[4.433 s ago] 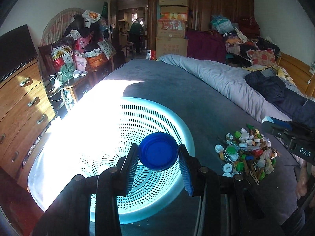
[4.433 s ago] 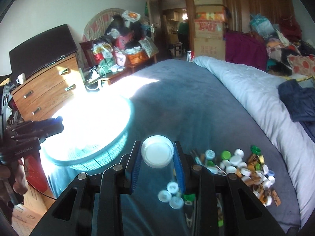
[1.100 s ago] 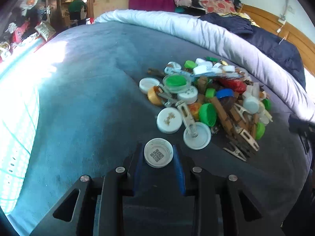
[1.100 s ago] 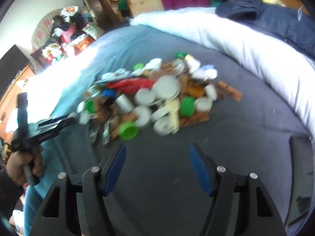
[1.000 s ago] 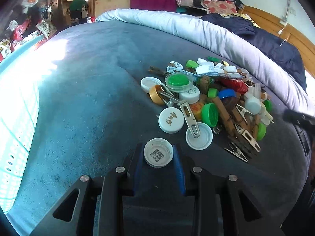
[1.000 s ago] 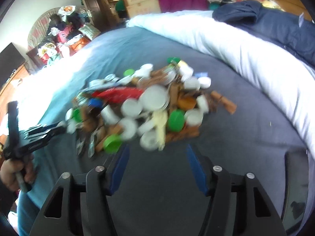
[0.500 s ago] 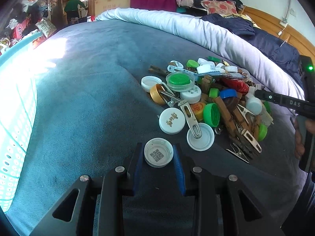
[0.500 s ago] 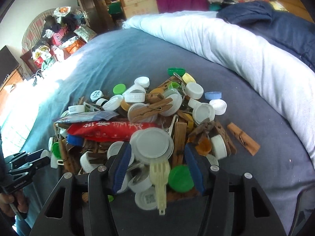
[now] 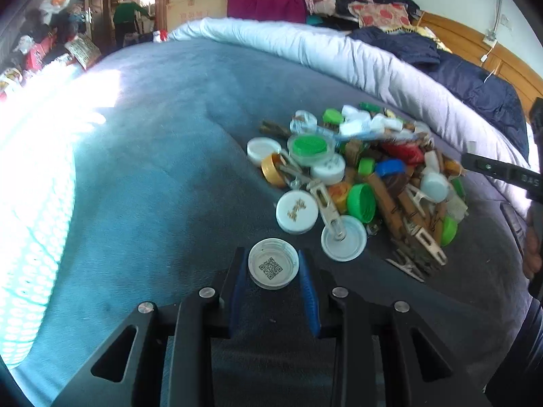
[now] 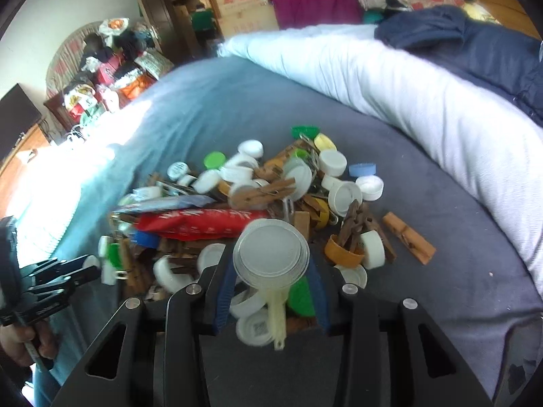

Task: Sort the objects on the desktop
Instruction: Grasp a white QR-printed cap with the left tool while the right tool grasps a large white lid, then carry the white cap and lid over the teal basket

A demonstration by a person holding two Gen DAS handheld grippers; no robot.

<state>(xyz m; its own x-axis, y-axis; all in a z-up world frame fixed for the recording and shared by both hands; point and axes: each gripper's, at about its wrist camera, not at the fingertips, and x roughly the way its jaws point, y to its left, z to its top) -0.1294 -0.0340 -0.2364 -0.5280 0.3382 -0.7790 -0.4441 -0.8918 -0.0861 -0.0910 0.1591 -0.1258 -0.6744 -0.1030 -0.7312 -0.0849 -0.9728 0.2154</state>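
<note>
My left gripper (image 9: 273,273) is shut on a small white cap with a QR code (image 9: 272,268), held low over the blue-grey bedspread (image 9: 163,176). Just right of it lies the pile of caps and clothespins (image 9: 359,176). In the right wrist view my right gripper (image 10: 271,271) sits over that pile (image 10: 258,203). Its jaws are closing, and the blue pads (image 10: 224,291) meet the rim of a large translucent white lid (image 10: 271,252). A pale yellow plastic piece (image 10: 276,312) and more caps lie beneath the lid. The left gripper (image 10: 57,278) shows at the left edge.
A turquoise perforated basket (image 9: 23,237) stands at the far left in bright sun. A rolled white quilt (image 10: 424,101) and dark blue bedding (image 10: 475,47) border the bed's far side. A red packet (image 10: 203,222) lies in the pile. Boxes and clutter fill the background.
My right gripper has moved forward over the pile and its jaws have narrowed around the large white lid. My left gripper keeps hold of the QR cap in about the same place.
</note>
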